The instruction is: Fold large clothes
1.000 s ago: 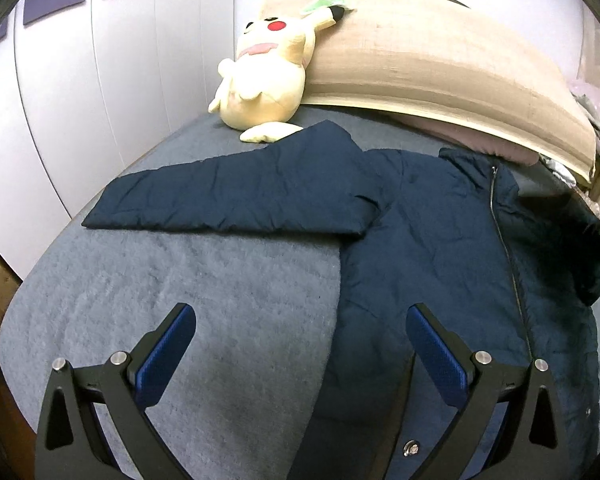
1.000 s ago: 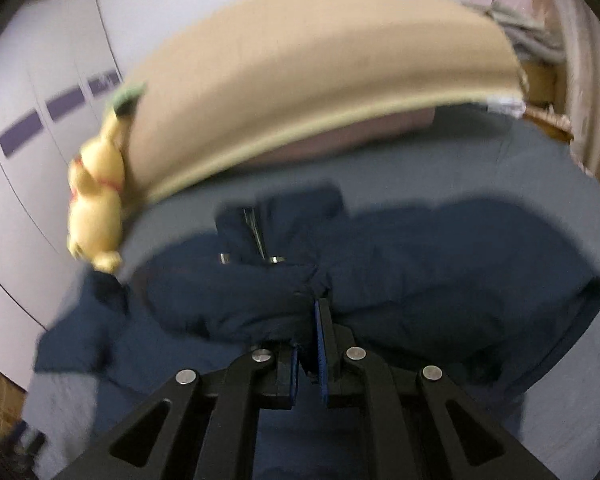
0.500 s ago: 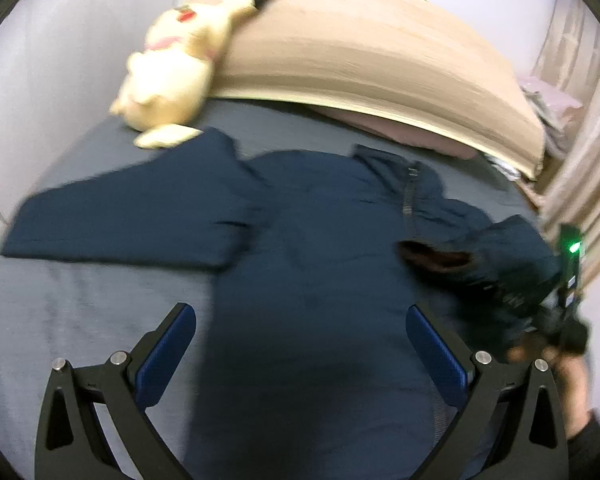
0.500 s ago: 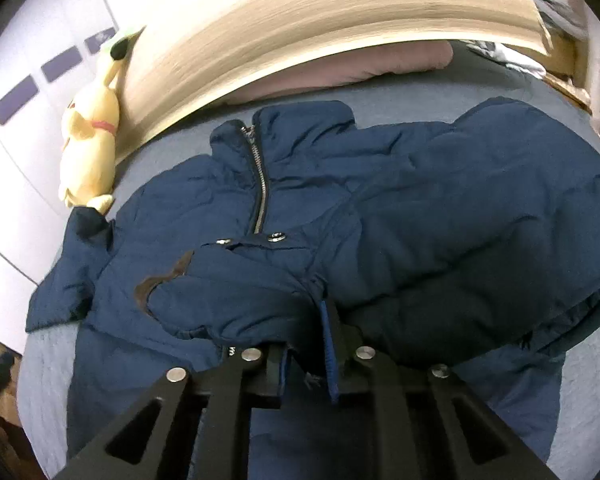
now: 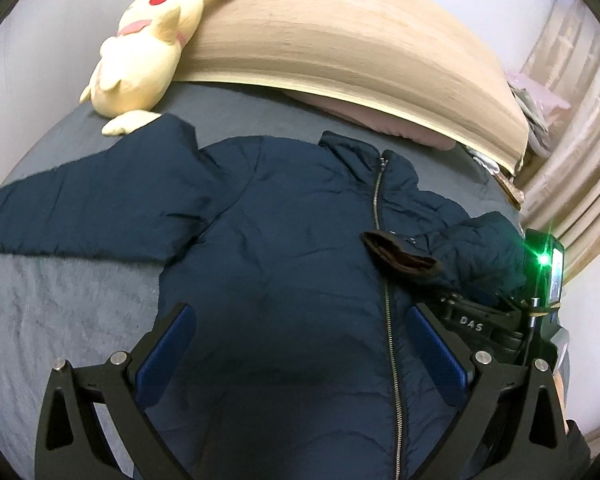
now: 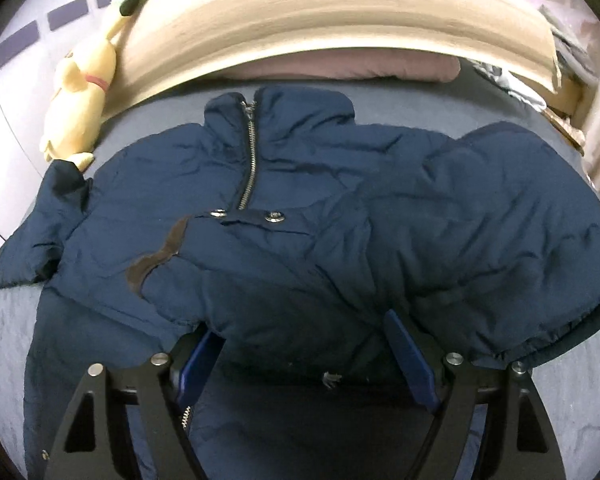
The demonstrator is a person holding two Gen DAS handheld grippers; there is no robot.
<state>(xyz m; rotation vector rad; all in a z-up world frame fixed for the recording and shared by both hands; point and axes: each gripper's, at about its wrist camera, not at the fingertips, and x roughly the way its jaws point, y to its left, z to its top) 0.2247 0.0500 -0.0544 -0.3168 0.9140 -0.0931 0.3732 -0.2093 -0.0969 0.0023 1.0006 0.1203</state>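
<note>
A navy puffer jacket (image 5: 284,248) lies front-up across the middle of a bed (image 5: 52,312) covered in a grey-blue sheet, its collar toward 12 o'clock and its zipper (image 5: 384,272) running down toward 6 o'clock. One sleeve (image 5: 88,208) stretches flat toward 9 o'clock. The other sleeve (image 6: 284,280) is folded over the chest, its brown-lined cuff (image 6: 156,256) resting just beside the zipper.

The left gripper (image 5: 300,344) hangs above the jacket's lower body with its blue-padded fingers (image 5: 164,352) spread wide and nothing between them. The right gripper (image 6: 308,356) sits at the folded sleeve's lower edge, its fingers (image 6: 408,360) parted, with a bulge of sleeve fabric draped over and between them; whether the pads press the cloth cannot be told. In the left wrist view this gripper appears at 3 o'clock, showing a green light.

A yellow Pikachu plush (image 5: 144,52) leans against the wooden headboard (image 5: 360,52) at 11 o'clock, one foot touching the flat sleeve's shoulder. A pink pillow (image 6: 340,68) lies under the headboard at 12 o'clock.
</note>
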